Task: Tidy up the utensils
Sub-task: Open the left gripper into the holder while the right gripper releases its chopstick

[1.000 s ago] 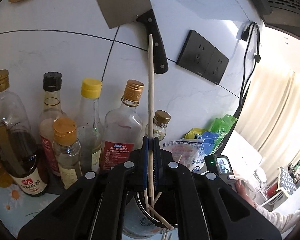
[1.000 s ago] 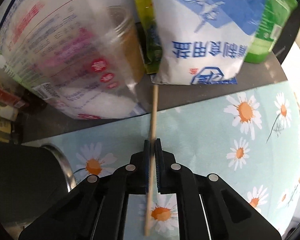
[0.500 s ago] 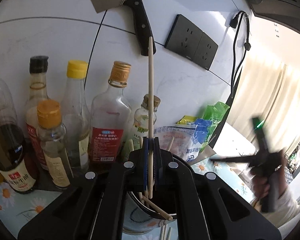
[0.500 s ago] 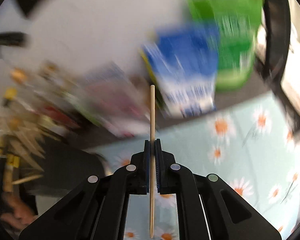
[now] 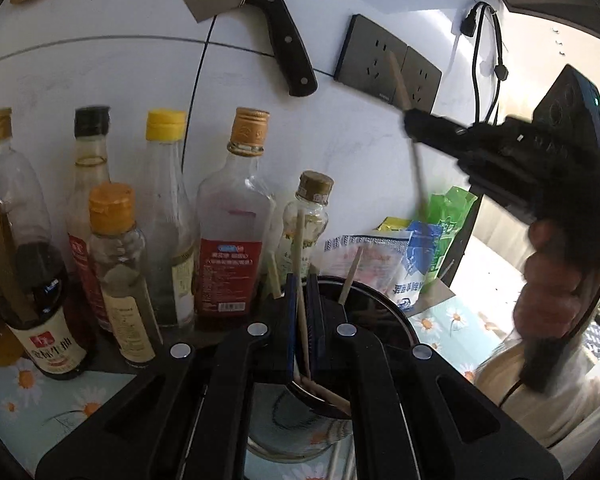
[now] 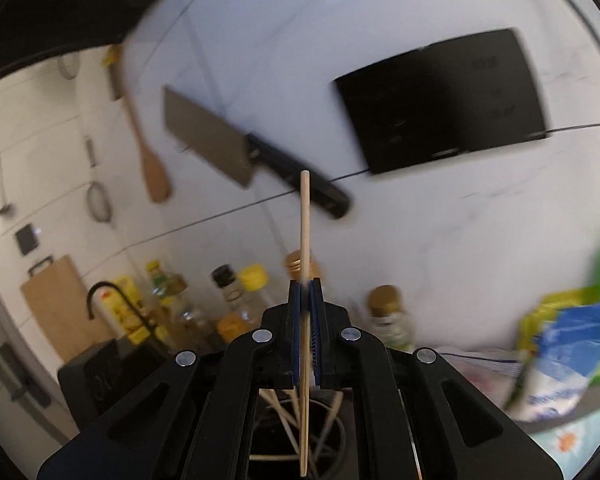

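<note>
Both claws are pinching chopsticks: the left gripper (image 5: 303,320) is holding one chopstick (image 5: 300,264) over the metal holder (image 5: 384,312), sauce bottles (image 5: 232,232) crowding just behind, while the right gripper (image 6: 305,336) is gripping another chopstick (image 6: 305,240) upright

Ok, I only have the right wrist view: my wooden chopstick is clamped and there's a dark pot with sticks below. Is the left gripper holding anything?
Observer: Yes. The left gripper is shut on a second wooden chopstick, held roughly upright.
Operator: Where is that one relative to the pot?
Observer: Its lower end dips inside the round metal pot, beside loose sticks lying in it.
Operator: And where does my gripper sit, seen from that side?
Observer: The right gripper is up by the dark grey wall socket, above and to the right of the pot in the left wrist view, with your chopstick slanting across the socket.
</note>
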The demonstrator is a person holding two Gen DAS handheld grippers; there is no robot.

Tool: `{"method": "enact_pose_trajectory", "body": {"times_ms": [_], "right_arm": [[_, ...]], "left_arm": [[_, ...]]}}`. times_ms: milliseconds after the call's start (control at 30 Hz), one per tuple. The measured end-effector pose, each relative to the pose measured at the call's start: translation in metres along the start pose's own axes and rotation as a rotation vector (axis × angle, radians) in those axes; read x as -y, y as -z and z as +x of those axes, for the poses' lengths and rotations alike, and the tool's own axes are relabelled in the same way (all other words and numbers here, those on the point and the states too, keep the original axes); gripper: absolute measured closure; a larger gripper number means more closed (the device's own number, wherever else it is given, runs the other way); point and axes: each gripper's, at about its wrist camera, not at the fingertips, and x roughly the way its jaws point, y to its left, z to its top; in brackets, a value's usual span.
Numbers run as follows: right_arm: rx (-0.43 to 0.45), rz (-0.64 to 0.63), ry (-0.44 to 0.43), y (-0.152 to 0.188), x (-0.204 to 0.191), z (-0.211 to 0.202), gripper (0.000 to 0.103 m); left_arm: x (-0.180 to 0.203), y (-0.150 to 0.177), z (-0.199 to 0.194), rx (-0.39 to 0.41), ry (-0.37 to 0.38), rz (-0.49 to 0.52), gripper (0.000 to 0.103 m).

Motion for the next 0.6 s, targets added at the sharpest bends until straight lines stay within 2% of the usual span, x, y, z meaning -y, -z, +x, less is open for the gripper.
{"method": "enact_pose_trajectory", "body": {"times_ms": [167,367,467,533,600], "right_arm": [[-0.006,-0.088,-0.024,0.028,-0.009,0.01,0.098],[-0.047,-0.09,-0.019,0.048,0.006,0.011,0.098],[-0.03,-0.094,-0.012,0.048,0.01,0.0,0.095],[-0.018,-0.106,-0.018,0.045,0.008,-0.01,0.095],[-0.01,-0.11,-0.015,0.04,0.007,-0.019,0.094]], "left_arm": [[0.0,0.001,-0.002,0.013,-0.025,-0.01,0.098],[0.009,-0.005,-0.008,0.026,-0.073,0.018,0.098],[0.014,-0.009,-0.018,0.047,-0.08,0.013,0.093],[0.021,-0.012,-0.028,0.066,-0.107,0.03,0.083],[0.026,-0.013,-0.037,0.076,-0.118,0.037,0.077]]}}
